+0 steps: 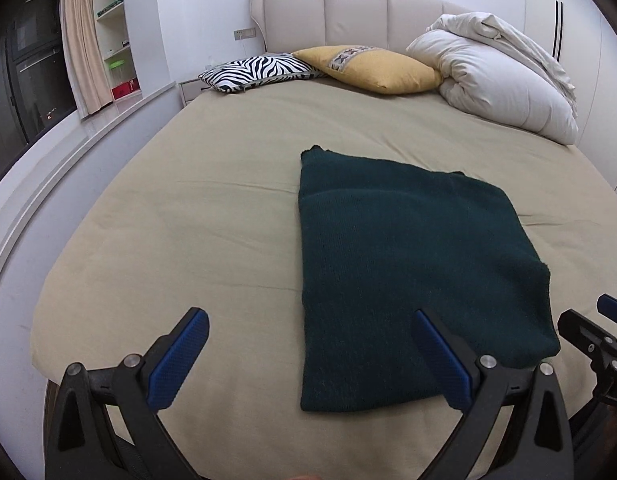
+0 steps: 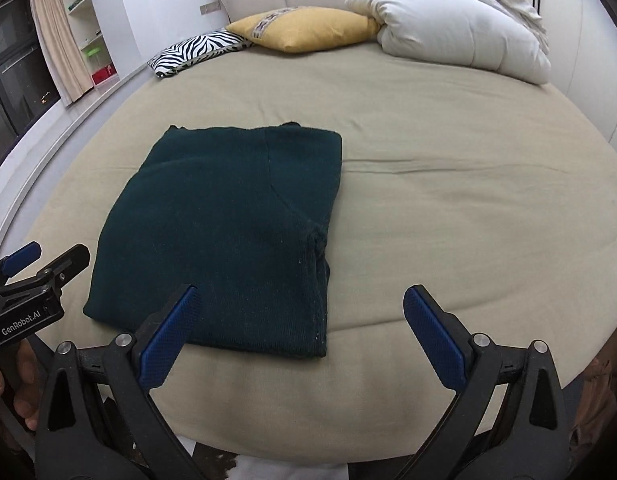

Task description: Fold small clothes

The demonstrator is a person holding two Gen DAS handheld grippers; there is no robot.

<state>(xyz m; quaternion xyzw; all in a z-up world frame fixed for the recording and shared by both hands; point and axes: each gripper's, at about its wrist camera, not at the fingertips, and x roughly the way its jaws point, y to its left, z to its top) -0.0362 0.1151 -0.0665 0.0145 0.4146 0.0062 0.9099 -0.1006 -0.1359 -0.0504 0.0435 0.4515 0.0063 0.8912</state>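
A dark green knitted garment lies folded into a flat rectangle on the beige bed sheet; it also shows in the right wrist view. My left gripper is open and empty, held above the near edge of the bed at the garment's left front corner. My right gripper is open and empty, above the garment's right front corner. Each gripper shows at the edge of the other's view: the right one and the left one.
A zebra-print pillow, a yellow pillow and a bundled white duvet lie at the head of the bed by the padded headboard. A window ledge, curtain and shelves run along the left.
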